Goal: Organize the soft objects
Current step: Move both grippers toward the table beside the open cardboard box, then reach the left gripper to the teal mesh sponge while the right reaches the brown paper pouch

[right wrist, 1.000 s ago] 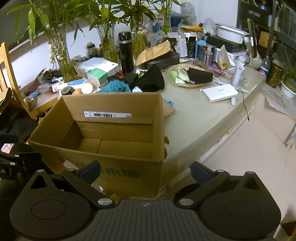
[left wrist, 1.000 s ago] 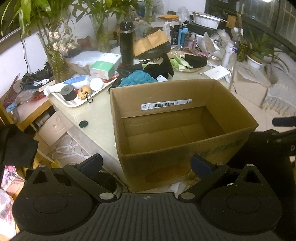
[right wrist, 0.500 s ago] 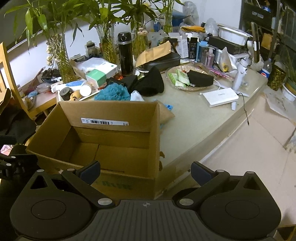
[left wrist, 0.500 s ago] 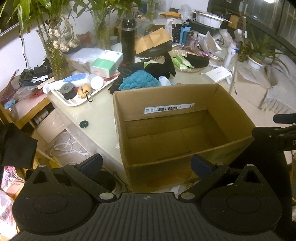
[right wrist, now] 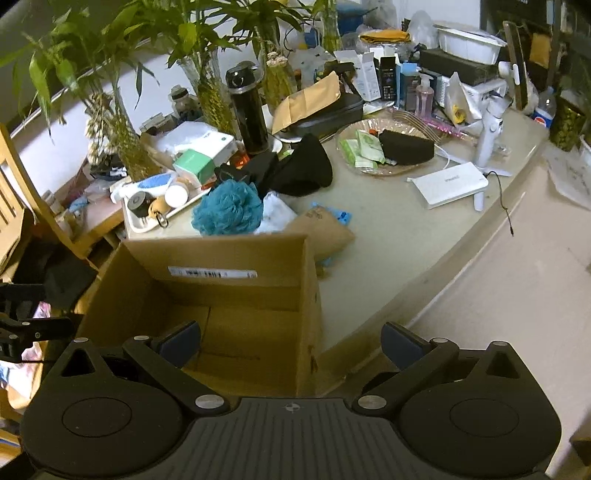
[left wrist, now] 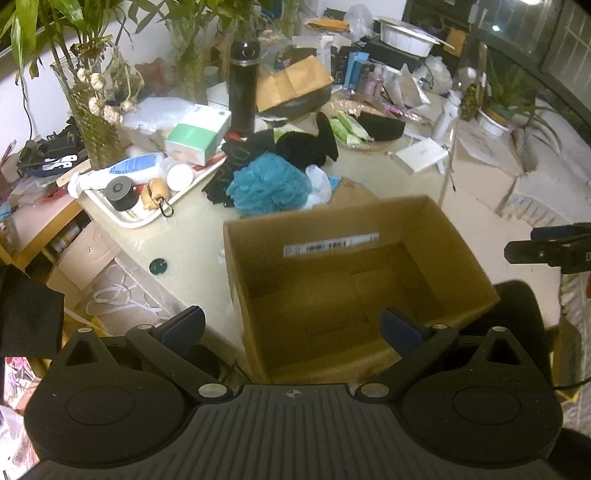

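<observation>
Cluttered table holds empty cardboard box; teal loofah just behind.

Brown cardboard box, centre frame, w/ a white barcode label – black bars. Teal-blue bath pouf above it, black cloth just beyond. Black flask upper middle; green-and-white carton to its left. White tray at left. Green leaves up top. Gripper pads dark blue – bodies black.
</observation>
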Available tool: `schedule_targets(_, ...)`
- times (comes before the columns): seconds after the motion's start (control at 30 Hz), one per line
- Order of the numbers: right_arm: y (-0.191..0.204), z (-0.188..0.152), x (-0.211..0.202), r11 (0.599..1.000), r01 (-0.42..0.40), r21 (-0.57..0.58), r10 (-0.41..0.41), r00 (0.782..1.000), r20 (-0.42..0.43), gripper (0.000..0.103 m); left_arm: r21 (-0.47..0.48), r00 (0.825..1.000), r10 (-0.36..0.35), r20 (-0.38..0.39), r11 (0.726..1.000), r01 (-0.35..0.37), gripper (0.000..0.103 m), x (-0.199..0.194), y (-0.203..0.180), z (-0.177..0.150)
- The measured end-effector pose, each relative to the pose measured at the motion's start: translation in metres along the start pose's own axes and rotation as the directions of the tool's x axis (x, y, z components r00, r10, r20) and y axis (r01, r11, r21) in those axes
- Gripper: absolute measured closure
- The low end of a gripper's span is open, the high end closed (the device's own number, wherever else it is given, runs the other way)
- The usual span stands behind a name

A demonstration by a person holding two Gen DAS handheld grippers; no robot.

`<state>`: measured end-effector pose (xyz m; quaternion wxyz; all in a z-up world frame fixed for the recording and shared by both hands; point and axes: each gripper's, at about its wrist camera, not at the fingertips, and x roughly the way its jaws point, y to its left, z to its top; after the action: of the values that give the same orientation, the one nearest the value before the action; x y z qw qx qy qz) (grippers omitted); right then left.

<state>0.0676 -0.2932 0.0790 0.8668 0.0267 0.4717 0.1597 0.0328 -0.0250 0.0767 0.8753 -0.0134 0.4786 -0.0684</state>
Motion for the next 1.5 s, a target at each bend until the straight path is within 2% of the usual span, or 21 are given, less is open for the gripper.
schedule_targets(0.27,-0.013,0.028,0.011,1.0,-0.018,-0.006,0.018,1.0,0.019,0.0,-0.058,0.999,-0.04,0.015,0.997,0.041,0.0,0.009,0.015,0.024)
schedule_targets(0.37,-0.02,0.037,0.017,0.999,-0.051,0.015,0.05,0.998,0.029,0.0,-0.075,0.998,-0.057,0.036,0.995,0.059,0.0,0.013,0.02,0.031)
schedule_targets(0.57,-0.028,0.054,0.03,0.998,-0.049,0.031,0.048,0.999,0.025,0.0,-0.091,0.994,-0.077,0.075,0.992,0.083,0.0,0.017,0.03,0.054)
schedule_targets(0.83,-0.037,0.074,0.043,0.996,-0.085,0.009,0.084,0.994,0.072,0.0,-0.028,0.986,-0.093,0.14,0.995,0.098,0.0,0.024,0.03,0.077)
schedule_targets(1.1,-0.056,0.089,0.069,0.988,-0.145,0.055,0.14,0.986,0.088,0.0,0.001,0.974,-0.116,0.193,0.993,0.118,0.0,0.042,0.037,0.089)
schedule_targets(1.27,-0.069,0.095,0.098,0.983,-0.163,0.086,0.156,0.984,0.086,0.0,0.006,0.972,-0.071,0.223,0.997,0.071,0.0,0.055,0.04,0.093)
schedule_targets(1.5,-0.089,0.096,0.156,0.99,-0.081,0.115,0.071,0.994,0.086,0.0,-0.029,0.969,-0.033,0.244,0.999,0.041,0.0,0.069,0.055,0.094)
